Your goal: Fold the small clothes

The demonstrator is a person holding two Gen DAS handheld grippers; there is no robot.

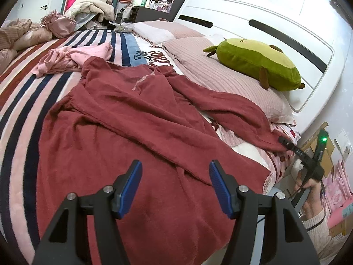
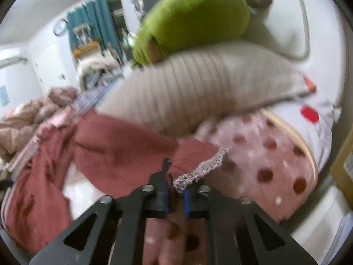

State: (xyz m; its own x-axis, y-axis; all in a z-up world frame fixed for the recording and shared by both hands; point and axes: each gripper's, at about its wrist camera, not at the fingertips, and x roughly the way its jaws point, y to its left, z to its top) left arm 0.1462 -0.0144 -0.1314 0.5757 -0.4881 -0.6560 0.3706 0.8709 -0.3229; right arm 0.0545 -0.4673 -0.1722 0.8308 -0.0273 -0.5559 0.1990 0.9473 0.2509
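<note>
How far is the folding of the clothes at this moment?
Nothing looks folded yet. The red garment lies spread and wrinkled across the bed. In hand: the right gripper is shut on the lace-trimmed sleeve end; the left gripper is open above the red cloth. Left: every fold, and the crumpled pink garment.

The garment (image 1: 123,132) spread across the bed is deep brick red, with a pale pinkish lace trim (image 2: 198,167) at its sleeve end. Beyond it lies a light pink crumpled garment (image 1: 72,59). Under it, the blanket (image 1: 26,101) is striped in navy, pink, white and dark red. Beside the red garment, the pillow (image 1: 220,77) is dusty pink with fine ribs, carrying a green avocado plush (image 1: 258,64). The gripper pads (image 1: 130,187) are blue on black.
</note>
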